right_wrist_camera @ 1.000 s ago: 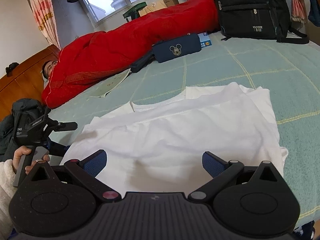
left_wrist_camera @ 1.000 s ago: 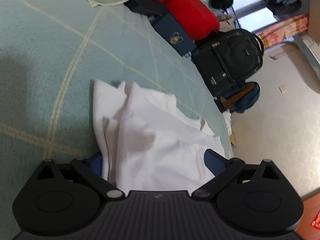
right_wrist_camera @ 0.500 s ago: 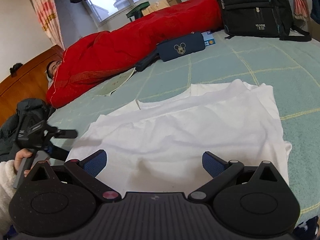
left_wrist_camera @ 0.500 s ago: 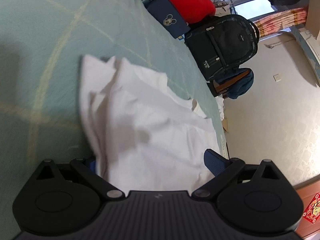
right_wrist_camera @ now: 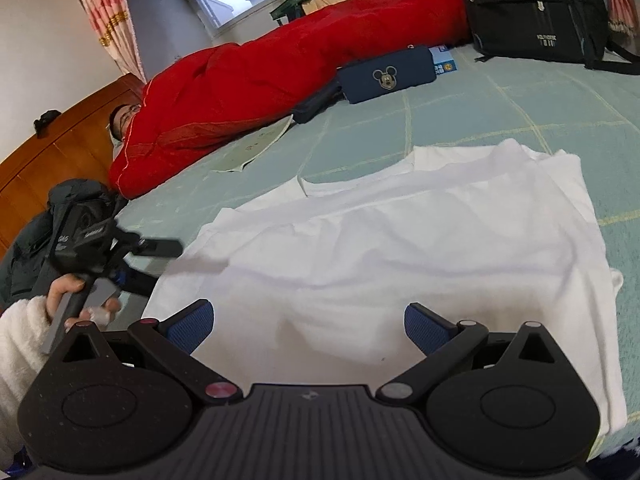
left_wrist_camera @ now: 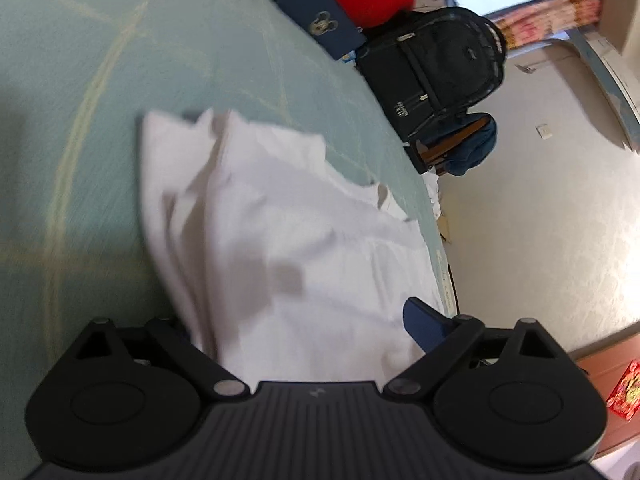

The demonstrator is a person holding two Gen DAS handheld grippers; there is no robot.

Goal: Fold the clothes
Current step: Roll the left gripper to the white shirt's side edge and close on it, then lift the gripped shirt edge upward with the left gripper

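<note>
While the white shirt (right_wrist_camera: 420, 256) lies partly folded on the green bed (right_wrist_camera: 500, 108), the right gripper (right_wrist_camera: 308, 322) hovers over its near hem, fingers spread and empty. The left gripper (left_wrist_camera: 304, 320) has cloth bunched between its spread fingers; one finger is hidden. A black backpack (right_wrist_camera: 536, 8) stands beyond.

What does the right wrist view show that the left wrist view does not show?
Only the right wrist view shows the left gripper from outside, a hand on its handle, and wooden furniture. Only the left wrist view shows the floor beside the bed and a red paper there. Both show the white shirt, the green bedsheet, the black backpack and the navy pouch.
</note>
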